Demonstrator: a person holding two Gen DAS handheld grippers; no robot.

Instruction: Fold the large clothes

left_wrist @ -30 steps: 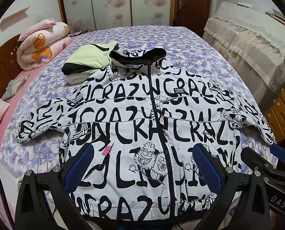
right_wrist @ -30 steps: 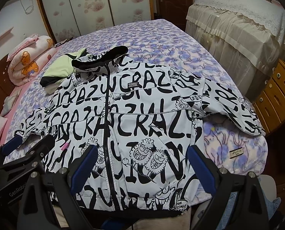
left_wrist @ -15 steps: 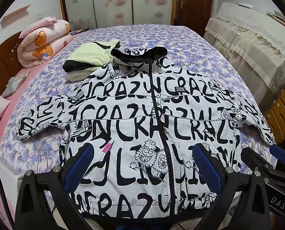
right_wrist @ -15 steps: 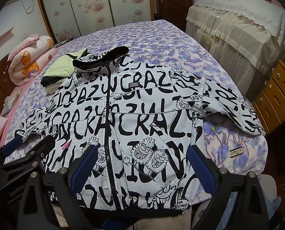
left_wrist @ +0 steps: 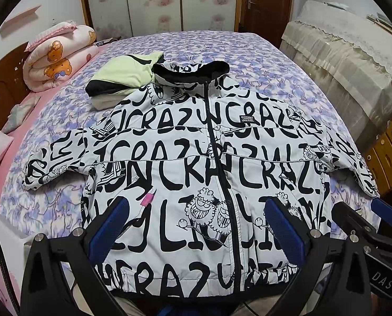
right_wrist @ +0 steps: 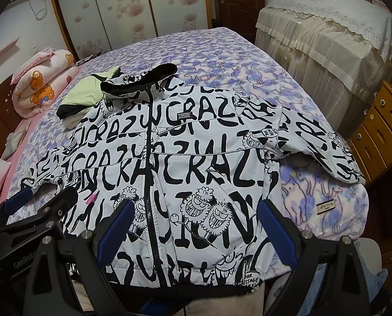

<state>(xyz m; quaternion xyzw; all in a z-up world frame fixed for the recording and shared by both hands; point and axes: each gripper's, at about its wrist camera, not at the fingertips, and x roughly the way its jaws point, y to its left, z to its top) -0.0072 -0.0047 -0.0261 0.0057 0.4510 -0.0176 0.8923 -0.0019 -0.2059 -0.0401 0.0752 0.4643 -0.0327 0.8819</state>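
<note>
Bedroom, purple floral bed (left_wrist: 261,60). One jacket (left_wrist: 196,158) lies flat, zipped, filling mid-frame; long axis runs from hem at bottom to collar at top. Your left gripper (left_wrist: 196,226) and right gripper (right_wrist: 193,223) both hover over the hem, jaws spread, holding nothing. Two sleeves splay sideways, one nearer each gripper. One folded garment (left_wrist: 125,76) upper left.

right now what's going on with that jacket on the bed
A person holds a gripper in each hand over a black-and-white printed jacket spread flat, zipped, front up on the bed, sleeves out to both sides. The left gripper and right gripper hover open near the hem, gripping nothing. No fold is made yet. A folded pale green garment lies beside the collar.
</note>
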